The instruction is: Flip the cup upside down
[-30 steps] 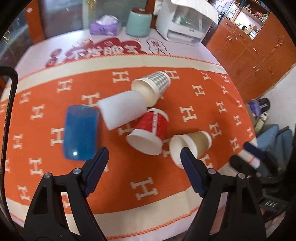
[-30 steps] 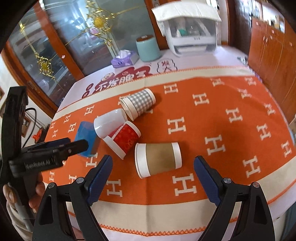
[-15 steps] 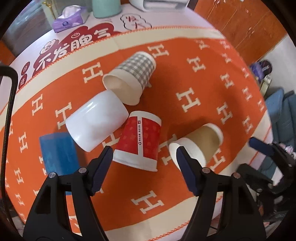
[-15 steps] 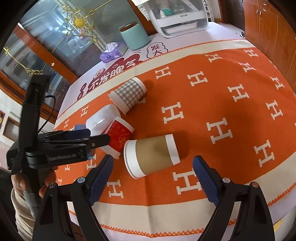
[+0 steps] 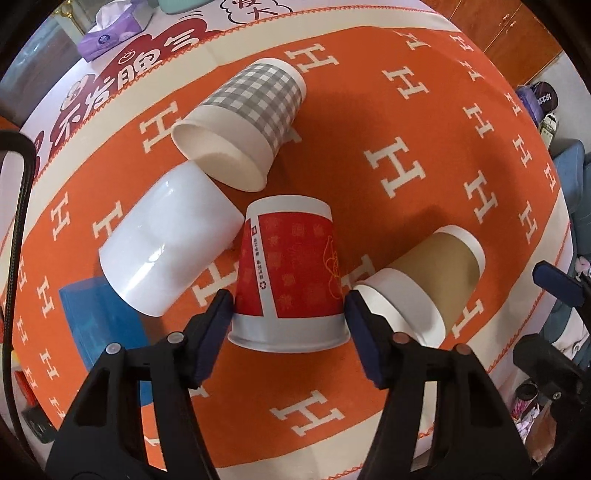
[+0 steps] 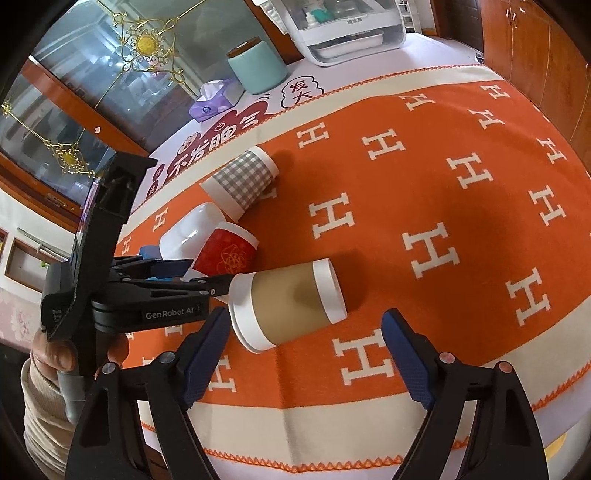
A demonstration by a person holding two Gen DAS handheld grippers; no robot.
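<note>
Several cups lie on their sides on the orange cloth. A red paper cup (image 5: 291,273) lies with its rim toward me, and my left gripper (image 5: 288,321) is open with a finger on each side of that rim, close but not clamped. It shows in the right wrist view (image 6: 225,254) beside the left gripper (image 6: 207,277). A brown cup (image 6: 288,306) lies just ahead of my open, empty right gripper (image 6: 304,343); it also shows in the left wrist view (image 5: 421,284).
A white cup (image 5: 170,240), a grey checked cup (image 5: 243,118) and a blue cup (image 5: 96,321) lie to the left of the red cup. A tissue pack (image 6: 216,99), a teal canister (image 6: 256,66) and a white appliance (image 6: 347,26) stand at the table's far side.
My left gripper has moved down and forward until its fingers straddle the red cup's rim. My right gripper has moved closer to the brown cup.
</note>
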